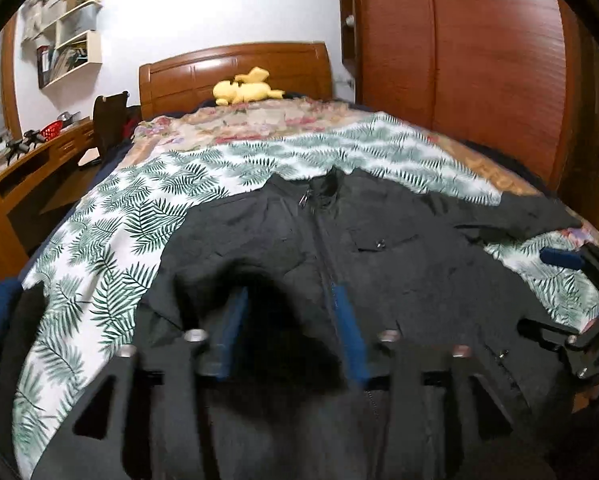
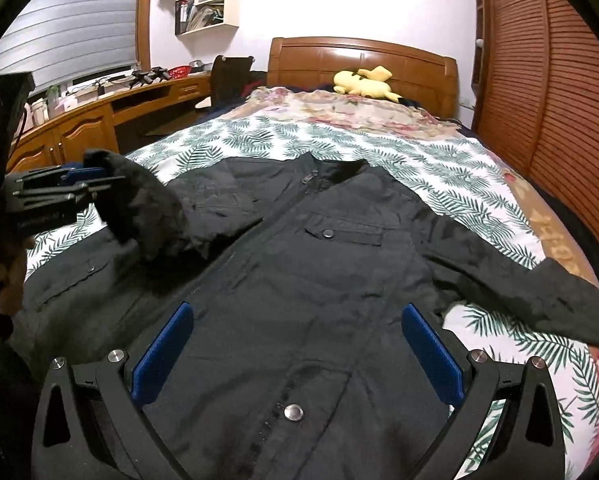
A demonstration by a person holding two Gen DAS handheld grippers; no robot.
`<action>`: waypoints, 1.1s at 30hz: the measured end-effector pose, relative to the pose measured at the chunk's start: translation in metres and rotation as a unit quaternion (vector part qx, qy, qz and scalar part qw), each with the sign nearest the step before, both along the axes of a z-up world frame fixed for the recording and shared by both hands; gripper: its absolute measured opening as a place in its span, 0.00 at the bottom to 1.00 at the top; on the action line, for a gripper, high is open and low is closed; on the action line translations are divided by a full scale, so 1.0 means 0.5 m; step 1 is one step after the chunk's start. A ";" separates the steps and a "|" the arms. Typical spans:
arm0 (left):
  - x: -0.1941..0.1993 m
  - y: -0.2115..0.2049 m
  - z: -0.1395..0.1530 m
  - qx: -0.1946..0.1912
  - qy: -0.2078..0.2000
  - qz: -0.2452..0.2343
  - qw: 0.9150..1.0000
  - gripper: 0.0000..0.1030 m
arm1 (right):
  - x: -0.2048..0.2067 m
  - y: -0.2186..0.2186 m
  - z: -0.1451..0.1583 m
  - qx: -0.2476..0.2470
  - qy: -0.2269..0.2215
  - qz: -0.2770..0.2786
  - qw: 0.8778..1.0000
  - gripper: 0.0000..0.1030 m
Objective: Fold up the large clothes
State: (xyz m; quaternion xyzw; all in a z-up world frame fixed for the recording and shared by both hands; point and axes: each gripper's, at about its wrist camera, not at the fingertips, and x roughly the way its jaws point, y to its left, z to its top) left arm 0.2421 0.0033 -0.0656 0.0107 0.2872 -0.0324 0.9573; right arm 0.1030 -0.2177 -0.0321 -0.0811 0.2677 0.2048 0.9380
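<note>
Black jacket [image 2: 299, 272] flat on fern-print bedspread [image 2: 439, 160]; wooden headboard [image 2: 363, 56] behind.

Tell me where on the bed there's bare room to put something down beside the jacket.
Bare leaf-print sheet lies between the jacket collar and the floral blanket, and beside the outstretched sleeve toward the wardrobe. The near side is crowded: the left gripper holds the other sleeve.

Both grippers, left [image 1: 287, 300] and right [image 2: 297, 316], have black frames, 2 blue ribbed pads [image 2: 163, 354] each and silver screw heads [image 2: 117, 356]. Skin [image 2: 13, 276] shows behind the left one.
</note>
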 end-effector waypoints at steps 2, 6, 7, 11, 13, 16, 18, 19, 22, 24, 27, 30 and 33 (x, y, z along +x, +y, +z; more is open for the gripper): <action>-0.016 0.008 -0.008 -0.006 -0.016 0.005 1.000 0.71 | 0.005 0.007 -0.003 0.007 0.004 0.008 1.000 1.00; -0.047 0.022 -0.015 0.019 -0.035 0.016 0.999 0.74 | 0.032 0.006 -0.013 0.016 0.016 0.018 1.000 1.00; -0.057 0.029 -0.012 0.023 -0.040 0.016 0.999 0.74 | 0.036 0.010 -0.015 0.019 0.019 0.022 0.999 1.00; -0.094 0.063 0.003 0.017 -0.057 0.024 0.998 0.74 | 0.055 0.037 -0.023 0.019 0.026 0.038 0.999 1.00; -0.110 0.083 0.008 0.008 -0.062 0.026 0.998 0.74 | 0.064 0.058 -0.023 0.021 0.032 0.051 0.998 0.98; -0.131 0.113 0.011 0.004 -0.062 0.030 0.998 0.74 | 0.074 0.093 -0.032 0.024 0.032 0.075 0.996 0.94; -0.145 0.131 0.010 0.004 -0.064 0.036 0.997 0.74 | 0.077 0.126 -0.039 0.015 0.035 0.095 0.995 0.91; -0.150 0.138 0.009 0.004 -0.065 0.039 0.997 0.74 | 0.081 0.144 -0.042 0.012 0.035 0.106 0.994 0.89; -0.164 0.165 0.006 -0.003 -0.064 0.048 0.997 0.74 | 0.081 0.196 -0.045 0.004 0.030 0.142 0.989 0.86; -0.170 0.183 0.005 -0.008 -0.064 0.054 0.996 0.74 | 0.083 0.230 -0.047 -0.006 0.024 0.158 0.987 0.86; -0.178 0.210 0.000 -0.014 -0.063 0.064 0.996 0.74 | 0.094 0.274 -0.056 -0.016 0.022 0.175 0.984 0.81; -0.181 0.237 -0.010 -0.019 -0.054 0.074 0.996 0.74 | 0.117 0.312 -0.074 -0.043 0.023 0.182 0.982 0.74; -0.186 0.257 -0.019 -0.020 -0.049 0.080 0.995 0.74 | 0.142 0.322 -0.091 -0.072 0.019 0.169 0.983 0.29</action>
